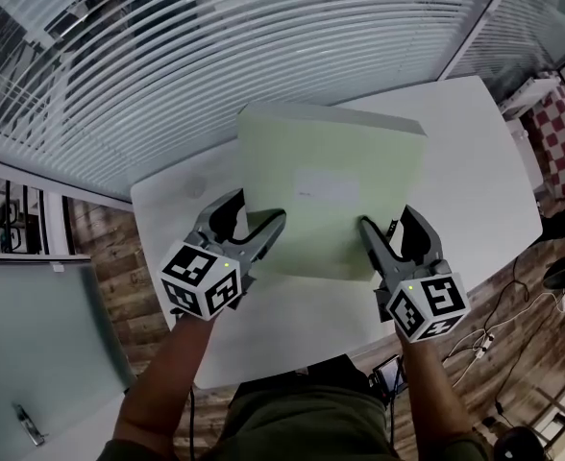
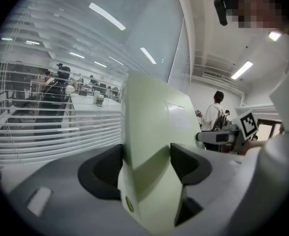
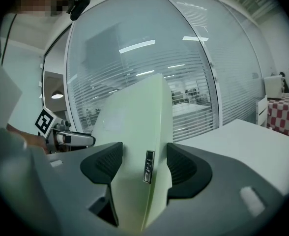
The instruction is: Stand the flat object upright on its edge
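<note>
On the white table (image 1: 475, 190) we have the pale green flat object (image 1: 335, 185) raised at a slant, its broad face toward us. Its far edge seems to rest on the tabletop, though we cannot be sure from above. The left gripper (image 1: 256, 211) is clamped on its near left corner, and the right gripper (image 1: 388, 221) pinches its near right edge beside a small port (image 3: 148, 166). To finish well, we should pivot both sides evenly about the far edge and loosen only once it balances.
</note>
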Motion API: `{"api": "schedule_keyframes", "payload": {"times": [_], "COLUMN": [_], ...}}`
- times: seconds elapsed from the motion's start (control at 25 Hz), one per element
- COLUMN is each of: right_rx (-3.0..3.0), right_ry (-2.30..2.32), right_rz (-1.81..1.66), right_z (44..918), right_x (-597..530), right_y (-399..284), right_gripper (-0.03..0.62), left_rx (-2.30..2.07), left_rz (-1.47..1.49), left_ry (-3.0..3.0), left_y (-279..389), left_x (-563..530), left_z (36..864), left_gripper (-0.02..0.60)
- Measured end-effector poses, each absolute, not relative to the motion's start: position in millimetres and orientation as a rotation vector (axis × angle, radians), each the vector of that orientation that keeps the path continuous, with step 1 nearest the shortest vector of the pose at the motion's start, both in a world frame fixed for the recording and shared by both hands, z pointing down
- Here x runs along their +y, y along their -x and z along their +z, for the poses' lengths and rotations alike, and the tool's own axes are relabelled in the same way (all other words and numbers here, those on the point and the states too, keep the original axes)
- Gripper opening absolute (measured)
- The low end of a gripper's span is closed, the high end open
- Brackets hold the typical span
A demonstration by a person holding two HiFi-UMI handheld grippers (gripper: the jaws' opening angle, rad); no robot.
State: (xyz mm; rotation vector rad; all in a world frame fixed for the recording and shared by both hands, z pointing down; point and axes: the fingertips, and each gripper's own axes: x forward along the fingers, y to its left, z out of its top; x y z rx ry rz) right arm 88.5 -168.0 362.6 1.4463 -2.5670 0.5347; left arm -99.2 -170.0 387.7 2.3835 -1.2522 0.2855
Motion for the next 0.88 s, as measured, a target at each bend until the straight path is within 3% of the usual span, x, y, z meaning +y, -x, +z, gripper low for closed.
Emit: {"api": "schedule_keyframes", "payload": {"times": [0.88], "right_rx": [-2.547], "right_ry": [-1.475], "right_rz": [0.25], "right_z": [358.2], "right_x": [-177.5], "right_y": [-88.0], "right_gripper": [0.281], "left_rx": [-1.398], "left_rz": [0.323], "left_ry": [-2.534], "left_y": [93.6], "left_x": [-179.9], "left_z": [385.0], "left_gripper": [0.296]}}
